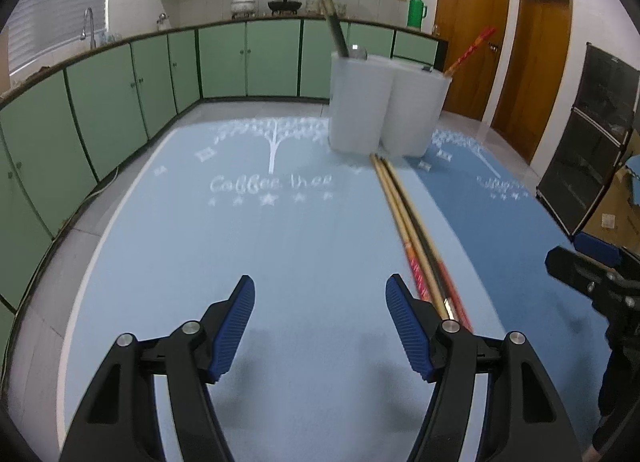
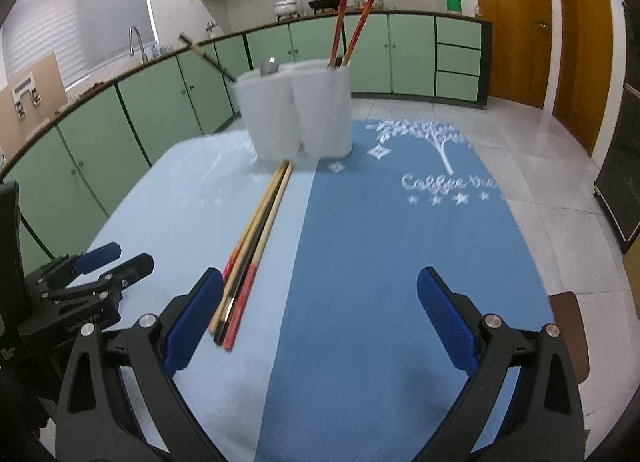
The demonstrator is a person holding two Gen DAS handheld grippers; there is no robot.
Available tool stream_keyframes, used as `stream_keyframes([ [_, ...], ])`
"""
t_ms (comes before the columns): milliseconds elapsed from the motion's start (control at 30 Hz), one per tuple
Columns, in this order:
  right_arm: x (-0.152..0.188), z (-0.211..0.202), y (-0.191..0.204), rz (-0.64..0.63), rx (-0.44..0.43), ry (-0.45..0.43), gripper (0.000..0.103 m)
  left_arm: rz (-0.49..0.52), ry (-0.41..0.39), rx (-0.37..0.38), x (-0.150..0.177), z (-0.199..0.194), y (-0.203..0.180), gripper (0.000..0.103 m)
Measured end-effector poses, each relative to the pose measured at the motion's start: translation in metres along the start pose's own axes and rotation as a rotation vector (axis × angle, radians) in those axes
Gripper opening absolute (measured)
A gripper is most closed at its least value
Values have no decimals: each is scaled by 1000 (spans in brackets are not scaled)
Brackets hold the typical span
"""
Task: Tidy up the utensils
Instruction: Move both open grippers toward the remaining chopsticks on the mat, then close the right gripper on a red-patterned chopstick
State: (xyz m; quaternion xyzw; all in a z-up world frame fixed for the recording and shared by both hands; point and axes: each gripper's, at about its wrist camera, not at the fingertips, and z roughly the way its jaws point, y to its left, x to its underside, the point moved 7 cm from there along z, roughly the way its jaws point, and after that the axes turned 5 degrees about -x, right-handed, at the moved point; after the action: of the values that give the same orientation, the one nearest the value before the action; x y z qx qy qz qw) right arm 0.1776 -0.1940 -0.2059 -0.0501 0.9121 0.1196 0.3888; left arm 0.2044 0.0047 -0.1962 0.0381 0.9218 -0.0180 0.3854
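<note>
Several chopsticks [image 1: 416, 246] lie in a bundle on the blue table mat, tips toward a white two-cup utensil holder [image 1: 384, 101]. They also show in the right wrist view [image 2: 252, 250], as does the holder [image 2: 296, 109]. The holder's right cup holds red chopsticks [image 2: 352, 29]; its left cup holds a dark-handled utensil [image 1: 332, 17] and a metal spoon [image 2: 270, 65]. My left gripper [image 1: 320, 326] is open and empty, left of the bundle. My right gripper [image 2: 320, 322] is open and empty, its left finger [image 2: 192, 322] beside the bundle's near ends.
The mat is light blue on the left half [image 1: 240, 262] and darker blue on the right [image 2: 400, 262]. Green kitchen cabinets [image 1: 120, 89] line the back and left. Wooden doors [image 1: 500, 61] and a black rack [image 1: 592, 133] stand on the right.
</note>
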Motion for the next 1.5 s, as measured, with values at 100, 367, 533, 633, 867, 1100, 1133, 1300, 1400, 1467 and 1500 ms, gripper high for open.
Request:
stream_keyframes([
  [100, 10, 5, 5, -13, 3, 27, 94, 6, 28, -5, 8, 6, 2, 67],
  [367, 34, 21, 23, -77, 15, 101, 94, -4, 63, -3, 18, 13, 5, 67],
  [533, 42, 29, 32, -105, 30, 136, 94, 0, 80, -20, 20, 16, 9, 69],
  [633, 43, 32, 34, -117, 41, 147, 94, -10, 79, -18, 20, 16, 12, 70],
  [867, 47, 40, 32, -122, 68, 181, 94, -3, 85, -18, 22, 17, 10, 70],
  [1100, 47, 43, 22, -104, 107, 195, 94, -7, 89, -20, 22, 17, 12, 70],
  [1133, 46, 41, 17, -99, 126, 191, 94, -9, 89, -20, 22, 17, 12, 70],
  [1300, 42, 34, 3, -75, 149, 174, 78, -13, 88, -22, 22, 17, 13, 70],
  [1400, 43, 31, 9, -40, 68, 168, 69, -7, 88, -25, 22, 17, 12, 70],
  [1467, 44, 32, 18, -41, 27, 171, 58, -6, 86, -26, 22, 16, 12, 70],
  [1500, 46, 35, 21, -47, 22, 178, 50, -5, 85, -26, 22, 16, 12, 70],
])
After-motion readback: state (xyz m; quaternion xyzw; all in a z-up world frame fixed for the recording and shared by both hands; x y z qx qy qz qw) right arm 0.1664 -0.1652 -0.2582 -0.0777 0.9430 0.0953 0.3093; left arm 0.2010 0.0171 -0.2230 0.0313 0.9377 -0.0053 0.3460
